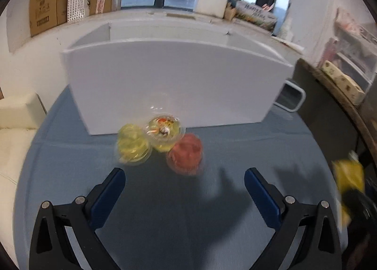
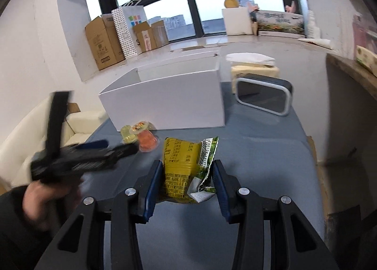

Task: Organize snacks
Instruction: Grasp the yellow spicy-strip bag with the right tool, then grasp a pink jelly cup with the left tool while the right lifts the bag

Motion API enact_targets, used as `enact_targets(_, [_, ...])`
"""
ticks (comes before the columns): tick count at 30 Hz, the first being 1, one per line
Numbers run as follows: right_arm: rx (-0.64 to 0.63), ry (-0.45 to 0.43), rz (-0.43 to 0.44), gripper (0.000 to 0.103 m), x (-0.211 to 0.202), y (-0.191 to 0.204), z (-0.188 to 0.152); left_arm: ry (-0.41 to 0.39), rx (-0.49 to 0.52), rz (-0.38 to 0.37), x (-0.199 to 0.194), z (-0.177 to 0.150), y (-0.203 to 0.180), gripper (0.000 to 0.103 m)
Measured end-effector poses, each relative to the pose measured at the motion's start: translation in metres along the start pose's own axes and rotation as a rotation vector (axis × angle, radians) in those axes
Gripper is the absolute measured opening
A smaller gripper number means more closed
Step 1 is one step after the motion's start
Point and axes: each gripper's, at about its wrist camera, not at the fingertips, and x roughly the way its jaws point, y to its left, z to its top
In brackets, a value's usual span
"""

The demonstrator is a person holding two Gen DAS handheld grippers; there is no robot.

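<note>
Yellow foil, crinkled and printed, is what I have: a snack packet pinched between the blue pads of my right tool, which grips it near its lower end while the top sticks out toward the far side, over the grey-blue desk. A packet like this is soft and slippery, so I judge the grip should stay firm but not crushing, and the carry smooth so it doesn't swing loose.

The white box stands open-topped at the far side of the desk, and that looks like where the packet belongs. I would lift clear of the near wall before going over, then let go low inside, not drop from above.

Just in front of the box sit three small jelly cups: a yellow one on the left, one with a printed lid in the middle, a red one on the right, all touching. My left tool is spread wide and empty, pointing at them. I should keep the two tools from crossing.
</note>
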Motion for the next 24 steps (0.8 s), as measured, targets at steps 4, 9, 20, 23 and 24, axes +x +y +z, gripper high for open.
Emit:
enact_targets(4, [0.040, -0.015, -0.007, 0.047, -0.010, -0.013, -0.007, 0.044, -0.031, 0.017, 0.030, 0.011, -0.002, 0.101])
enact_targets(9, [0.060, -0.027, -0.008, 0.047, -0.016, -0.024, -0.010, 0.049, -0.041, 0.019, 0.041, 0.017, -0.003, 0.047])
enact_targets(20, [0.048, -0.022, 0.030, 0.047, -0.009, -0.013, -0.012, -0.026, 0.058, -0.128, -0.020, -0.009, -0.008, 0.040])
enact_targets(23, [0.040, -0.019, 0.041, 0.047, -0.005, -0.006, -0.011, -0.077, 0.090, -0.157, -0.055, -0.016, -0.008, 0.040])
enact_targets(24, [0.037, -0.016, 0.047, 0.047, -0.003, -0.003, -0.010, -0.093, 0.099, -0.165, -0.067, -0.017, -0.007, 0.040])
